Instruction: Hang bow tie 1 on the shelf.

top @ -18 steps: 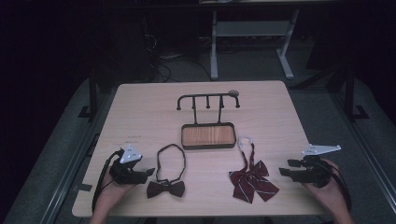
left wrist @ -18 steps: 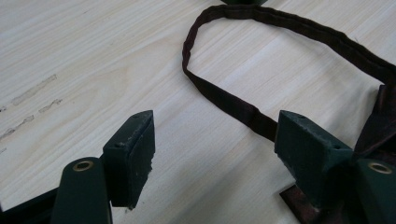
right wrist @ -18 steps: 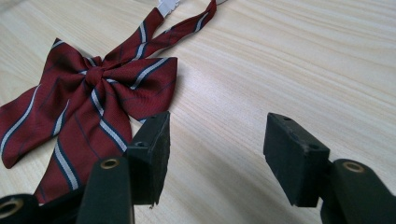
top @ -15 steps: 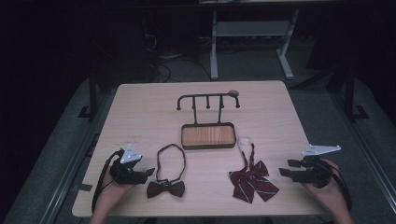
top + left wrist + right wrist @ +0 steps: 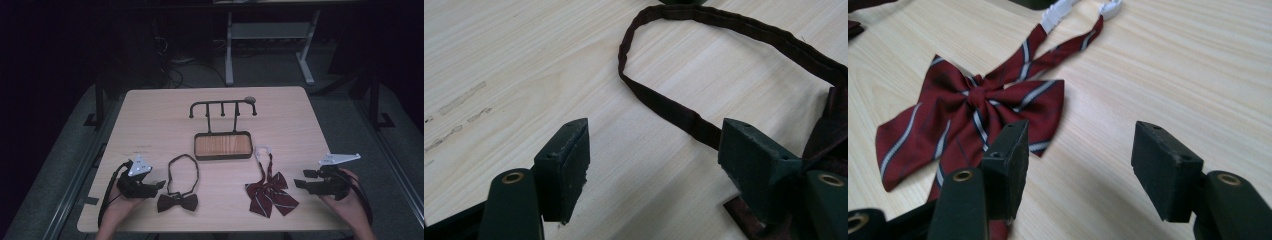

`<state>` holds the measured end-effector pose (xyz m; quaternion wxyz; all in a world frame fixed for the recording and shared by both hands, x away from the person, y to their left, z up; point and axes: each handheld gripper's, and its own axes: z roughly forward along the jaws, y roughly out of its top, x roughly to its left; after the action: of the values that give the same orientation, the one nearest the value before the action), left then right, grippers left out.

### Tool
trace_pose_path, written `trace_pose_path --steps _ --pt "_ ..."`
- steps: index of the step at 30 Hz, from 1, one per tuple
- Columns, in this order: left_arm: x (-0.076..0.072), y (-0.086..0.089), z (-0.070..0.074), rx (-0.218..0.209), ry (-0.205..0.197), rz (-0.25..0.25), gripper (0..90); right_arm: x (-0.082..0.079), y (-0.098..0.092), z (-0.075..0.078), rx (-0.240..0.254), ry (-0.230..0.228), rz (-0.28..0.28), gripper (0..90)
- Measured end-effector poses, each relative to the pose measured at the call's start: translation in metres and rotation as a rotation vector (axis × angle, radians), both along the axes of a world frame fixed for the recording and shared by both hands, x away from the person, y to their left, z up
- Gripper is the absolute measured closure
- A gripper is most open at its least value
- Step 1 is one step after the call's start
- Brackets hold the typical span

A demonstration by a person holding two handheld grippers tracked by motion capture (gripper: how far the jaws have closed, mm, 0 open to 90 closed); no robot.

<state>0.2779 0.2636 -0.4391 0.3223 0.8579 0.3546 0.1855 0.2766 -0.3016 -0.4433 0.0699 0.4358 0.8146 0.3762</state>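
on the near side of the hook stand [image 5: 222,112], 2 bow ties lie flat on the table [image 5: 150,120] and none hangs from the stand's pegs, so by my reading the work has not begun; both ties would be left to lift.

the dark bow tie [image 5: 177,202] lies near-left of the stand, its bow nearest the person and its strap loop [image 5: 659,102] running away toward the stand's wooden tray [image 5: 222,145]; its long axis runs near to far.

the striped bow tie [image 5: 270,196] lies near-right of the stand, bow close to the person, strap with white clasp toward the tray, leaning slightly left.

the left gripper [image 5: 159,184] sits just left of the dark tie, jaws spread, pinching nothing. the right gripper [image 5: 303,179] sits right of the striped tie, jaws spread wide and empty.
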Motion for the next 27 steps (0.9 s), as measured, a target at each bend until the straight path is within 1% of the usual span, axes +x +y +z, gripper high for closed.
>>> trace_pose_path --steps 1,2,4,6,10,12,14,15,17,18,22,23,27 --pt "0.000 0.000 0.001 -0.003 -0.005 0.002 29.4 0.001 0.004 0.003 -0.015 -0.001 0.003 39.7" --pt "0.000 0.000 0.001 -0.011 -0.004 0.005 29.4 0.002 0.005 0.004 -0.015 -0.002 0.007 39.6" --pt "-0.001 0.000 0.002 -0.010 -0.008 0.006 29.4 0.003 0.007 0.007 -0.020 -0.001 0.011 39.6" --pt "-0.001 0.000 0.002 -0.020 -0.010 0.012 29.4 0.005 0.010 0.010 -0.029 0.008 0.009 39.6" --pt "-0.001 0.001 0.001 -0.017 -0.007 0.013 29.3 0.009 0.013 0.015 -0.042 0.010 0.006 39.7" --pt "-0.001 0.002 0.001 -0.022 -0.008 0.017 29.3 0.013 0.016 0.019 -0.048 0.007 0.013 40.3" --pt "-0.001 0.002 0.001 -0.027 -0.009 0.018 29.3 0.015 0.019 0.021 -0.057 0.022 0.012 40.4" --pt "-0.001 0.002 0.001 -0.029 -0.008 0.019 29.3 0.017 0.021 0.023 -0.070 0.022 0.018 40.7" --pt "-0.001 0.002 0.001 -0.026 -0.008 0.018 29.3 0.018 0.022 0.023 -0.068 0.025 0.018 40.9" --pt "-0.001 0.002 0.001 -0.027 -0.007 0.019 29.3 0.021 0.025 0.027 -0.078 0.032 0.026 41.3" --pt "0.000 0.003 0.001 -0.024 -0.007 0.017 29.3 0.025 0.027 0.031 -0.078 0.038 0.033 41.3" --pt "0.000 0.003 0.001 -0.026 -0.009 0.019 29.2 0.028 0.030 0.034 -0.092 0.045 0.036 41.4" --pt "0.000 0.005 0.001 -0.029 -0.010 0.025 29.0 0.036 0.035 0.040 -0.105 0.046 0.044 41.8"
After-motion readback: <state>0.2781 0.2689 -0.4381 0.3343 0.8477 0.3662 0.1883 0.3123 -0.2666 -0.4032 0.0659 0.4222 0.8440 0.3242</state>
